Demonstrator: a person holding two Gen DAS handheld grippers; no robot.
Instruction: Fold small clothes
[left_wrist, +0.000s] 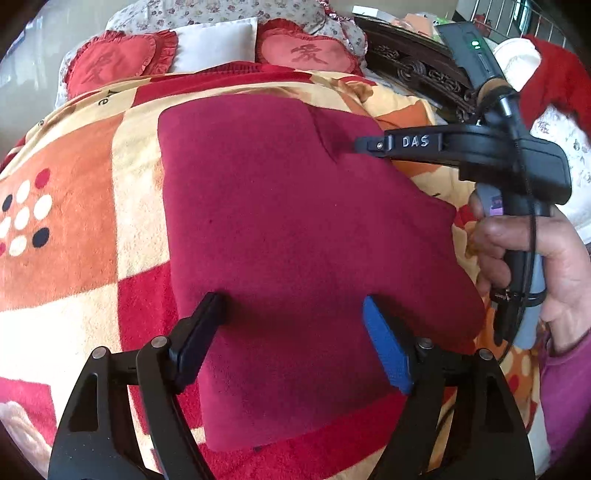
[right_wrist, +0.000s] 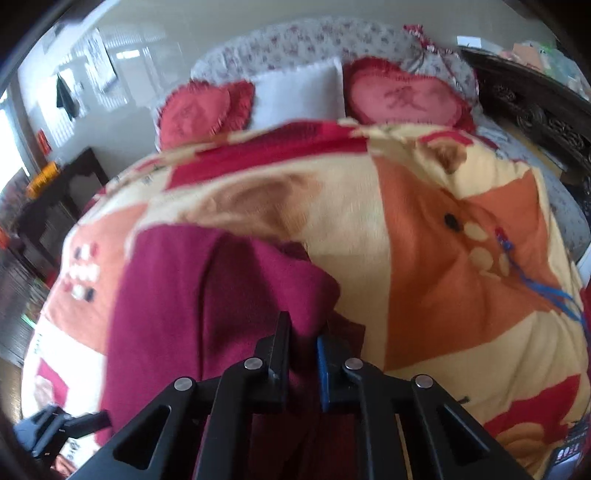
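**Folding a dark red garment on a patterned blanket**

Lying flat across the middle of the left wrist view, the dark red garment (left_wrist: 295, 229) covers much of a blanket (left_wrist: 74, 229) printed in orange, cream and red blocks with dots. The left gripper (left_wrist: 293, 332) rises from the bottom of that frame with its jaws standing wide apart; its black finger at lower centre-left and its blue pad at lower centre-right both sit over the near part of the cloth, and no fold of fabric is caught between them. Whether the tips touch the cloth cannot be told.

At the right of the same frame the right gripper (left_wrist: 364, 144) reaches in sideways, its black tip at the garment's upper right edge beside a crease. A hand (left_wrist: 532, 266) grips its handle at the right edge, with a magenta sleeve (left_wrist: 565, 391) below.

In the right wrist view, which is blurred, the right gripper (right_wrist: 303, 343) shows at bottom centre with its jaws drawn narrow, dark red fabric (right_wrist: 221, 295) bunched between the black finger and the blue pad. The garment fills the lower left of this frame, raised in a ridge, and the blanket spreads to the right.

Red heart-shaped cushions (left_wrist: 122, 59) and a white pillow (left_wrist: 218, 42) lie along the top of the frame.
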